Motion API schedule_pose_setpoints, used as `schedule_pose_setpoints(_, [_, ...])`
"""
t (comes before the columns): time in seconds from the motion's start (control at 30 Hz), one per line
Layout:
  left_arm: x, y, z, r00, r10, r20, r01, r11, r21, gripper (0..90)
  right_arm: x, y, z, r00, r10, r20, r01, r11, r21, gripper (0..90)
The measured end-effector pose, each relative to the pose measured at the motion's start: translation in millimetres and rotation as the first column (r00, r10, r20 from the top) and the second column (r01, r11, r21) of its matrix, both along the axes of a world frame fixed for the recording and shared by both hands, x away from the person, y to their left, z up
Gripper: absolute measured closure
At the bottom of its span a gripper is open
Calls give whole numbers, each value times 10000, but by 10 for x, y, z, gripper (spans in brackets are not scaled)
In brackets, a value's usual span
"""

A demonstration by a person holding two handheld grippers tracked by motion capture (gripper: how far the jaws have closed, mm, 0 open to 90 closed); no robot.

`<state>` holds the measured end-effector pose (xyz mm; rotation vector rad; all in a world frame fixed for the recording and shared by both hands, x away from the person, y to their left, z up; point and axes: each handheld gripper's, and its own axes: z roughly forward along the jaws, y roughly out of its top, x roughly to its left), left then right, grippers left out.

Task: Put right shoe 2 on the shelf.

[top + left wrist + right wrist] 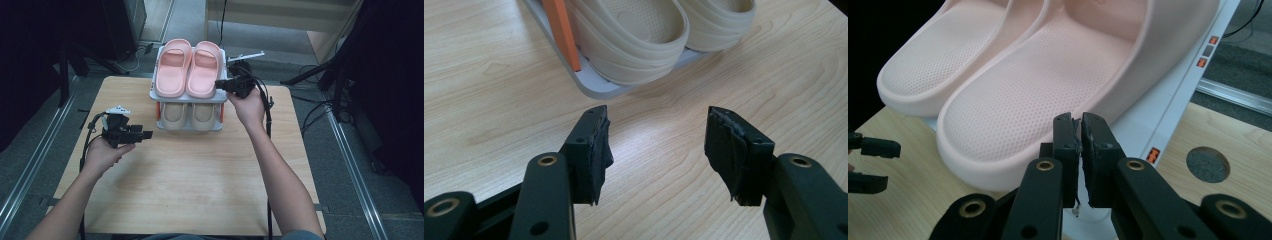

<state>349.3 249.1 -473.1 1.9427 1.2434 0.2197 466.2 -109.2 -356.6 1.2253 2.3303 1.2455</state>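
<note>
The right gripper (pixel 220 84) is hovering at the right edge of the shoe rack (pixel 189 98), its jaws pressed together with nothing between them, just beside the pink slippers (pixel 187 67) lying on the top shelf. The beige slippers (pixel 189 116) are sitting on the lower shelf. The left gripper (pixel 147 134) is waiting with jaws spread over bare wooden surface (pixel 200 175), near the rack's front left corner.

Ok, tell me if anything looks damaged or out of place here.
Only the left gripper's pads stand out: their black covering looks frayed and ragged at the edges. The pink slippers and beige slippers sit neatly paired on the rack.
</note>
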Motion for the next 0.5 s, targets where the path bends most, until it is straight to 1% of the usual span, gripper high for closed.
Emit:
schedule_pose_setpoints(0.2, [-2,1,4,10000,-7,38,6,10000,31,433,-195,-167,-16,9997,133,205,-134,9999,41,864])
schedule_pose_setpoints(0.27, [-4,0,6,10000,-2,35,2,10000,34,433,-259,-229,-41,9996,195,194,-197,9997,132,863])
schedule_pose_setpoints(0.5, [-1,-27,-6,10000,-11,47,11,10000,14,433,-471,-401,-166,9991,333,272,-339,9992,221,846])
